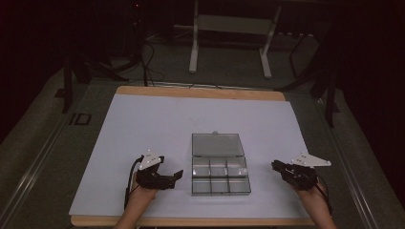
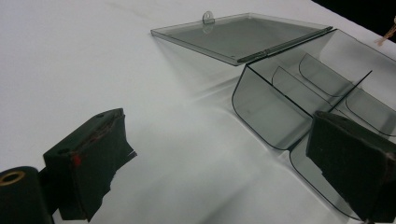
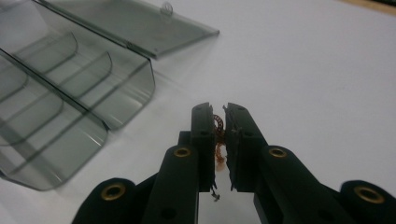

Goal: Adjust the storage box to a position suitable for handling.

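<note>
A clear smoky plastic compartment box [image 1: 220, 175] lies open near the front middle of the white sheet, its lid [image 1: 217, 144] folded flat behind it. The compartments look empty. My left gripper [image 1: 177, 175] rests just left of the box and points at it; in the left gripper view its jaws stand wide apart [image 2: 219, 140] with nothing between them, and the box [image 2: 280, 102] is right ahead. My right gripper [image 1: 275, 165] hovers right of the box. Its jaws [image 3: 219, 114] are shut on a small copper-coloured coil [image 3: 218, 125], with the box [image 3: 70, 93] to its left.
The white sheet [image 1: 143, 133] covers a wooden table whose edge [image 1: 200, 91] shows at the back and front. Beyond the table, a white metal stand [image 1: 229, 43] and cables sit on the dark floor.
</note>
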A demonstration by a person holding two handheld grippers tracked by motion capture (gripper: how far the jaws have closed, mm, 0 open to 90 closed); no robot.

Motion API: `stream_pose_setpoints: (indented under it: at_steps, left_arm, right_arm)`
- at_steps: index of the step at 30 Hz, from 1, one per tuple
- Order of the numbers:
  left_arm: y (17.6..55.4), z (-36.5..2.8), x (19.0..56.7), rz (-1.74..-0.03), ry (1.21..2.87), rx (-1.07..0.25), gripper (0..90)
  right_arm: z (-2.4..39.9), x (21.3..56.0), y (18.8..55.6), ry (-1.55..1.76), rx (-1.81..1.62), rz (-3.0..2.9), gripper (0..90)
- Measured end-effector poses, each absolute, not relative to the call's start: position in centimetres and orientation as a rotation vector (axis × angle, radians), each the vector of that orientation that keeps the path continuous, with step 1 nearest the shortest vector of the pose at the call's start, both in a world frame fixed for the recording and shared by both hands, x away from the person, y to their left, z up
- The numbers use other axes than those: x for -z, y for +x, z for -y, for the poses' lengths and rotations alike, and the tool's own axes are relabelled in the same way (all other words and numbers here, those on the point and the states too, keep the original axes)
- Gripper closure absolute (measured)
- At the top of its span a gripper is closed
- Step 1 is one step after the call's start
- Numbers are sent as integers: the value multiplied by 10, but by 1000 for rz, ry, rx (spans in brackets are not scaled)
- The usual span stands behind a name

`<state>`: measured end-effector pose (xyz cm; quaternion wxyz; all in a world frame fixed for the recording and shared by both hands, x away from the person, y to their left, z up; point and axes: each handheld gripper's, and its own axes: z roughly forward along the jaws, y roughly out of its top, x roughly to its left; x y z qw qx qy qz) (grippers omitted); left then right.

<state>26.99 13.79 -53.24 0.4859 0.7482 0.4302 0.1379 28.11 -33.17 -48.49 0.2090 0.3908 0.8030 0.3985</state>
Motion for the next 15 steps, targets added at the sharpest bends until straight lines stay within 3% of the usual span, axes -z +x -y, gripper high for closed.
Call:
stream_pose_setpoints:
  at_steps: [15]
  left_arm:
    - [270,-138,533,-1042,1820,-337,61]
  right_arm:
    - [310,451,279,982,-1175,-2238,825]
